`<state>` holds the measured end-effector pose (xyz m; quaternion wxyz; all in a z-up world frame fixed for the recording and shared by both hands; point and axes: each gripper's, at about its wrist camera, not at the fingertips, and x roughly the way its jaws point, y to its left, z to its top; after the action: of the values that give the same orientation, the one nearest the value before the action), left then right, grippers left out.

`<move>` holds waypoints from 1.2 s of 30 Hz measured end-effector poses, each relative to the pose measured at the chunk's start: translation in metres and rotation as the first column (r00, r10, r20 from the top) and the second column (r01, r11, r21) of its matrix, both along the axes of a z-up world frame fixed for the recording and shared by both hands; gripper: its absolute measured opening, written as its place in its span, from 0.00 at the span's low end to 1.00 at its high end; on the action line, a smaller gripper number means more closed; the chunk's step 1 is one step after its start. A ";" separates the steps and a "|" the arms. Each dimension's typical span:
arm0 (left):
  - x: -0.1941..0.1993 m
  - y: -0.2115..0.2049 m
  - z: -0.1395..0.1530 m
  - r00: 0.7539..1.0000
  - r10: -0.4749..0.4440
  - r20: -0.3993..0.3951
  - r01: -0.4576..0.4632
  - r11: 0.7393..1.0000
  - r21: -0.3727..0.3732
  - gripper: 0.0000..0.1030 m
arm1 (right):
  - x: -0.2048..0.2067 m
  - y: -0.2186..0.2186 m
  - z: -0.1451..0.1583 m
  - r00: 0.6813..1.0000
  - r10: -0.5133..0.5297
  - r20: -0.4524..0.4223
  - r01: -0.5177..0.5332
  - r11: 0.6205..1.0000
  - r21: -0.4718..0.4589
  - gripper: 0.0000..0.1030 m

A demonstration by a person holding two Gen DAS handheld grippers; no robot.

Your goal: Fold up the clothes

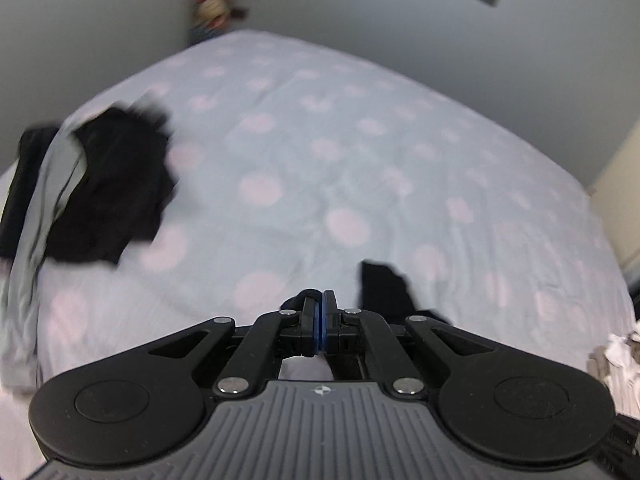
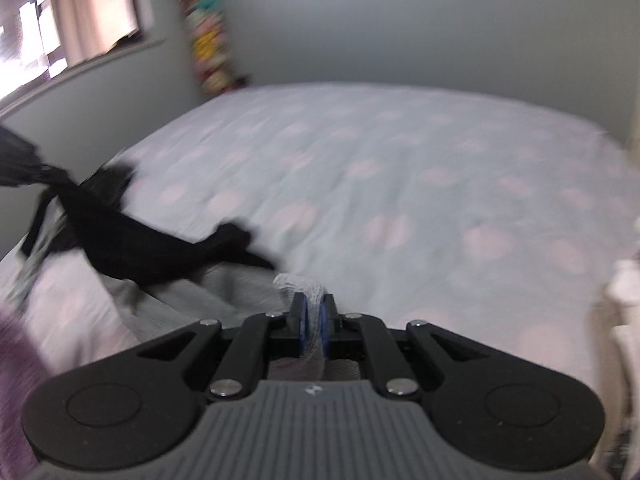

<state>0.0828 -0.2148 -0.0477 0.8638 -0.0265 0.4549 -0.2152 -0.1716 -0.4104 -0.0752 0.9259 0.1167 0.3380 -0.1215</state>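
The left gripper (image 1: 320, 300) is sitting low over the bed (image 1: 360, 152) with its blue pads pressed together; a small wad of black cloth (image 1: 298, 300) is bunching around the tip of the left-hand finger, and a further flap of black fabric (image 1: 382, 286) is showing just right of the fingers, though the blur makes it hard to say whether the two are one piece; the jaws are clamping on that dark cloth as far as the view allows. Farther left on the bed a pile of black clothing (image 1: 116, 192) is lying with a grey garment (image 1: 44, 208) draped across it and trailing toward the near edge; the bedcover is pale blue with soft pink spots and is wrinkling in the middle.

In the right wrist view the right gripper (image 2: 314, 314) is pinching a strip of light grey, slightly sheer fabric (image 2: 300, 282) between its blue pads; the jaws are standing a little apart with the cloth filling the gap, and the strip is running back under the fingers. The grey cloth (image 2: 208, 300) is spreading out to the left of the gripper, and over it a black garment (image 2: 160, 248) is stretching from near the fingers up toward the left edge of the picture. A pale heap (image 2: 624, 292) is lying at the right edge; a window (image 2: 60, 20) with a curtain is showing on the far left wall.
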 end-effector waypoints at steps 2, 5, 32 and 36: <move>-0.003 0.003 -0.008 1.000 0.023 -0.020 -0.024 0.999 -0.024 0.00 | 0.006 0.009 -0.001 0.999 0.046 -0.001 -0.046 0.999 0.004 0.16; -0.013 0.002 -0.013 0.999 0.029 -0.035 -0.031 0.998 -0.055 0.00 | 0.014 0.016 0.001 0.996 0.094 0.008 -0.094 0.996 0.001 0.35; -0.018 0.003 -0.043 0.999 0.006 -0.052 -0.018 0.975 -0.222 0.00 | 0.060 0.008 -0.008 0.973 0.100 -0.209 -0.144 0.968 -0.208 0.47; -0.006 0.009 -0.068 0.995 0.021 -0.095 -0.038 0.983 -0.181 0.00 | 0.097 -0.007 -0.022 0.970 0.125 -0.209 -0.173 0.957 -0.231 0.51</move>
<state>0.0768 -0.2057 -0.1156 0.8387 -0.1222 0.4725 -0.2416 -0.0750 -0.4172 -0.0972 0.9028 -0.0379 0.4159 -0.1030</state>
